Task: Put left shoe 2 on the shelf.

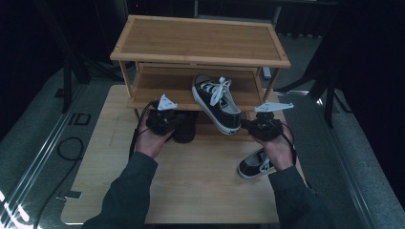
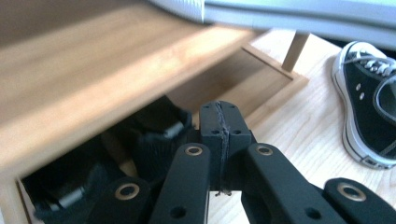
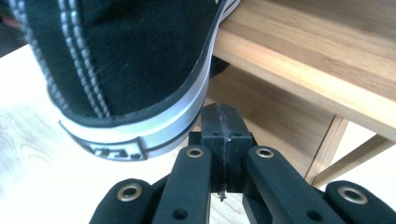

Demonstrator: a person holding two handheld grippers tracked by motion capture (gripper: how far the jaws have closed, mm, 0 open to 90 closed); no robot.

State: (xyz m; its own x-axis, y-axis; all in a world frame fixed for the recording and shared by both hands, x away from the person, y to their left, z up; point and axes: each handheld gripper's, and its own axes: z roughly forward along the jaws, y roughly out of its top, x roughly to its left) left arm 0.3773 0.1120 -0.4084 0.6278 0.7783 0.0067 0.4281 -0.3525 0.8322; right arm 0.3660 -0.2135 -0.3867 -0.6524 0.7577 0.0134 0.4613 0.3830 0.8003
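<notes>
A black sneaker with white laces (image 1: 216, 99) lies on the middle shelf of a bamboo shoe rack (image 1: 200, 37), its heel (image 3: 116, 88) hanging past the shelf's front edge. A second black sneaker (image 1: 254, 163) (image 2: 369, 107) lies on the table under the person's right hand. Dark shoes (image 1: 185, 126) (image 2: 154, 135) sit on the lowest shelf. My left gripper (image 1: 171, 123) (image 2: 220, 116) is shut and empty, just in front of those dark shoes. My right gripper (image 1: 248, 125) (image 3: 220, 119) is shut and empty too, just below and right of the overhanging heel.
The rack stands at the far end of a light wooden table (image 1: 191, 181). A rack leg (image 3: 327, 149) rises to the right of the right gripper. Black cables (image 1: 71, 148) lie on the grey floor at the left.
</notes>
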